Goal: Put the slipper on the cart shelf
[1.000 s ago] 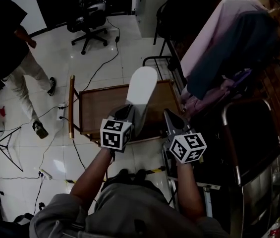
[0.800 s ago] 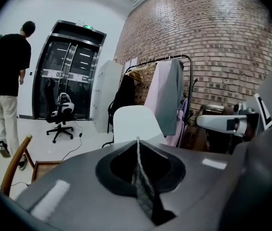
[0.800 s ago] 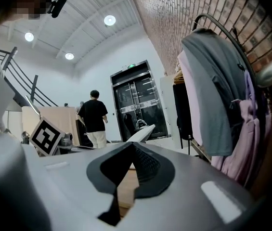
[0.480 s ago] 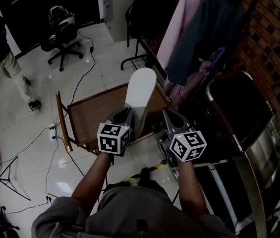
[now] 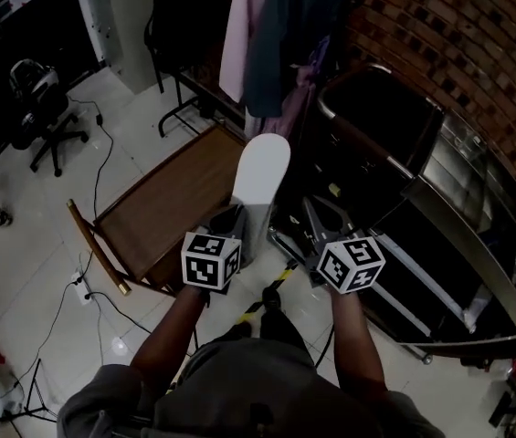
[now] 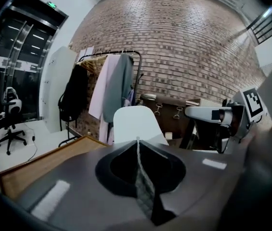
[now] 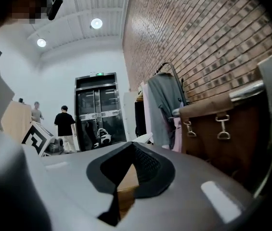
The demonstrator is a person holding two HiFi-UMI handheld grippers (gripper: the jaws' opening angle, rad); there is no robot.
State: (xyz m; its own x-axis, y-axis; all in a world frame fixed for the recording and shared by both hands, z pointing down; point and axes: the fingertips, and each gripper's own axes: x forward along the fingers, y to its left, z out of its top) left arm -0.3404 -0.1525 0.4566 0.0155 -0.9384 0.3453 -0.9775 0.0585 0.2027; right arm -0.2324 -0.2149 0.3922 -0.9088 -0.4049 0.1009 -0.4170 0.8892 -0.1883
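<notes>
Hiding rear end of slipper (image 5: 260,173), left gripper (image 5: 239,219) jaws pinched it. Slipper plain white, smooth, rounded tip toward top, held in air at frame centre, between wooden tray (image 5: 162,213) and dark cart (image 5: 376,153). Cart shelves too dim to make out. Right gripper (image 5: 323,222) jaws slightly spread, nothing between.

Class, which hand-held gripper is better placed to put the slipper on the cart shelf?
Left: the left hand-held gripper grips the flat white slipper; the right hand-held gripper, nearer the dark metal-framed cart, is open and empty.
</notes>
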